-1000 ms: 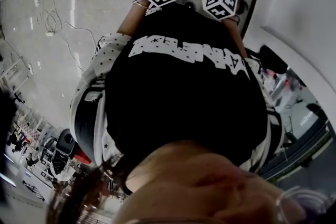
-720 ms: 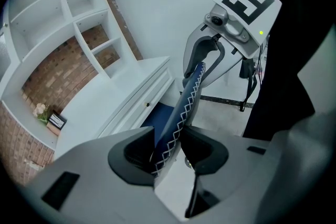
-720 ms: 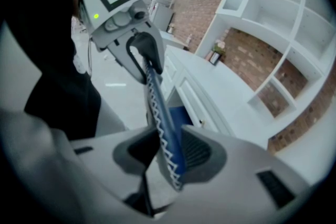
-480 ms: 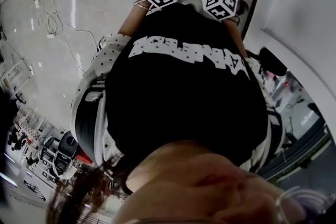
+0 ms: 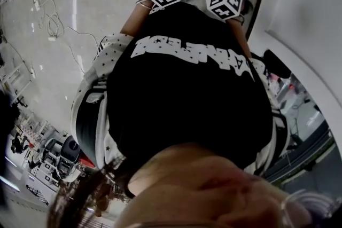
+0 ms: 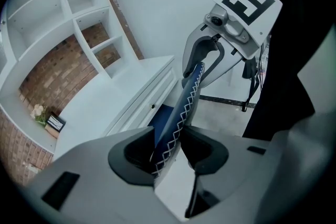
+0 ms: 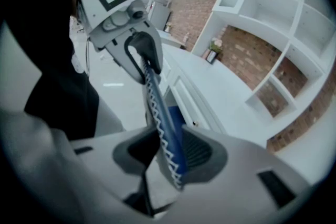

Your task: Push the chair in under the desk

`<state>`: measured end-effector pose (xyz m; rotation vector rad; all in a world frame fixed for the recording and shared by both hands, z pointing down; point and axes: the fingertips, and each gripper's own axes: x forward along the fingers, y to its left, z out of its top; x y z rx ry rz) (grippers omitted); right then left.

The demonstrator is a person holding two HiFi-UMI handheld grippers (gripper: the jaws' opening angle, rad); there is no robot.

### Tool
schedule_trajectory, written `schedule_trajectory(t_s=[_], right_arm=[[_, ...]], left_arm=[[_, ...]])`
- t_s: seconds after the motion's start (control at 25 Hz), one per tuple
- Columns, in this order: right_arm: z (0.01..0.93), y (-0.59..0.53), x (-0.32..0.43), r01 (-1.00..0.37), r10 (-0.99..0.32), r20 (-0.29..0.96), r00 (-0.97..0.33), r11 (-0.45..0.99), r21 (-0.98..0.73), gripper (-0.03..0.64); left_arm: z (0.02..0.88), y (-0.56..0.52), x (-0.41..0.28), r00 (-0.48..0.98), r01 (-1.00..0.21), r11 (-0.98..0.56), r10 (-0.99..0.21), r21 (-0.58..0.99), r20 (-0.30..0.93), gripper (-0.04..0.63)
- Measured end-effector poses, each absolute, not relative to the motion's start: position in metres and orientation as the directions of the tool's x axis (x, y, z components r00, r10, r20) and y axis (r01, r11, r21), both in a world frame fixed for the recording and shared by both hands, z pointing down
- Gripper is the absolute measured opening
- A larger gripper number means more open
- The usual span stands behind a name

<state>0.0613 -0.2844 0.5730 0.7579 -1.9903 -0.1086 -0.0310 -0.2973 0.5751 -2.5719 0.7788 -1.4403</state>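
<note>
A white desk (image 6: 113, 94) has drawers along its front edge. A blue chair (image 6: 185, 102) stands at that edge, seat near the drawers. The left gripper (image 6: 176, 147) and right gripper (image 7: 169, 153) each pinch the chair's stitched back top. An uneven push could likely twist the chair into the drawers, or a pinch could slip.

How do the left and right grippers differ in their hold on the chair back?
The left gripper holds the chair back left of the right gripper. The left's fingers look slightly wider apart than the right's. Both clamp the same stitched blue edge, facing the white desk.
</note>
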Motion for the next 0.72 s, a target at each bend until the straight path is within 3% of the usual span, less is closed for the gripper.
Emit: schedule_trajectory(t_s=[0.72], right_arm=[[0.570,-0.314,0.058,-0.496,-0.560,0.762,-0.325,0.787,0.367,0.149]], left_arm=[[0.573,-0.328,-0.035,0.423,-0.372,-0.877,-0.452,-0.305,0.785,0.187]])
